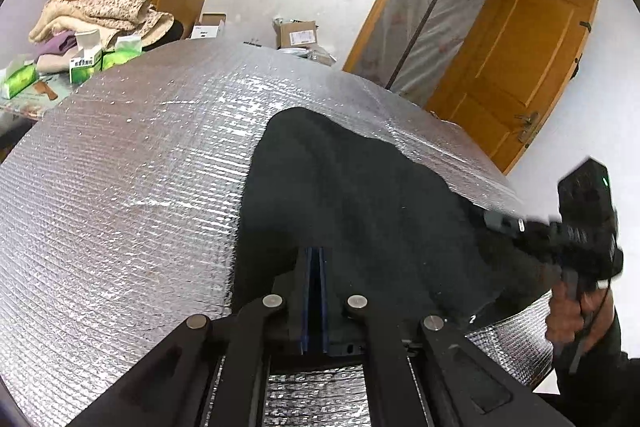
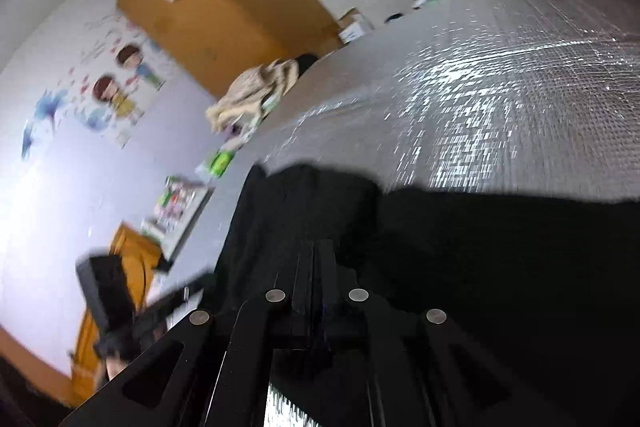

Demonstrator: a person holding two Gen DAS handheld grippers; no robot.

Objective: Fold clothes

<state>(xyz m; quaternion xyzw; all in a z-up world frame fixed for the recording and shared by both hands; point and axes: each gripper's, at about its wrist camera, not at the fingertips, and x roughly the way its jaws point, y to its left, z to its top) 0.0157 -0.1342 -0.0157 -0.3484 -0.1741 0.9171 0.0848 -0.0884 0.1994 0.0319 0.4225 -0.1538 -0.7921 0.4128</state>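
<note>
Then my left tool (image 1: 316, 259) pinched the black garment's (image 1: 360, 187) near edge, jaws nearly together; my right tool (image 2: 316, 251) gripped its other side, the cloth spread over the silver-foil worktop (image 1: 140, 167).

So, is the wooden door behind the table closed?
No, the wooden door stands swung open beside its frame, past the far edge of the foil-covered table.

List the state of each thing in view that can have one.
Left tongs: shut on the black garment.
Right tongs: shut on the black garment.
Black garment: partly spread on the silver mat.
Door: open.
Beige clothes: piled, unfolded.
</note>
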